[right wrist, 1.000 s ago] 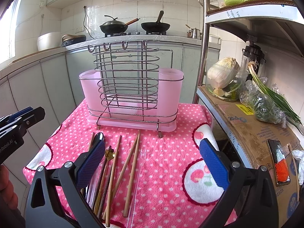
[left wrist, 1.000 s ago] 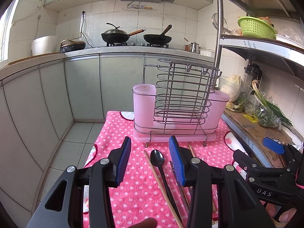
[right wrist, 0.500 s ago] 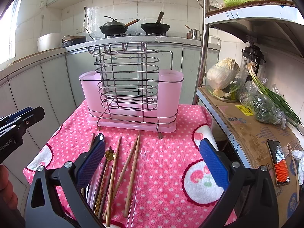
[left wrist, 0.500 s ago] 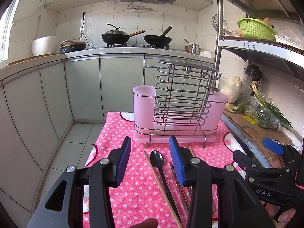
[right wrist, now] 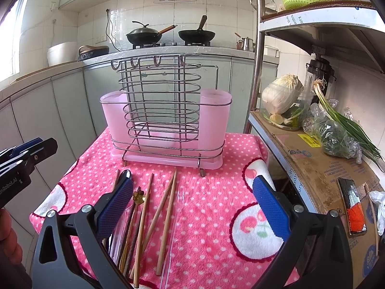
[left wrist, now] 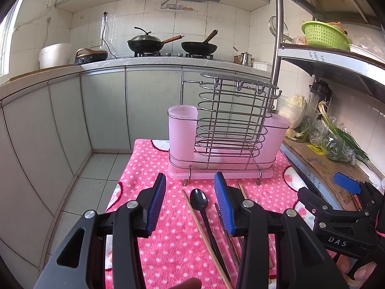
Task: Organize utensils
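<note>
A pink utensil holder with a wire rack (left wrist: 223, 142) (right wrist: 166, 122) stands at the far end of the pink dotted cloth (left wrist: 166, 216) (right wrist: 216, 192). In front of it lie a black spoon (left wrist: 199, 200), several wooden chopsticks (right wrist: 166, 204) and a gold-tipped utensil (right wrist: 138, 196). My left gripper (left wrist: 190, 202) hovers open just above the spoon's bowl, nothing between its blue pads. My right gripper (right wrist: 192, 207) stands wide open above the cloth, with the chopsticks below its left finger (right wrist: 115, 207). Each gripper shows at the edge of the other's view.
A metal shelf unit to the right holds cabbage (right wrist: 281, 94), green onions (right wrist: 346, 122), a cardboard sheet and a phone (right wrist: 352, 207). Grey kitchen cabinets and a counter with pans (left wrist: 144, 42) lie behind. The floor drops away left of the cloth.
Both views have pulled back slightly and tilted; the holder sits a little further off. Both grippers keep the same opening and nothing on the cloth has moved.
</note>
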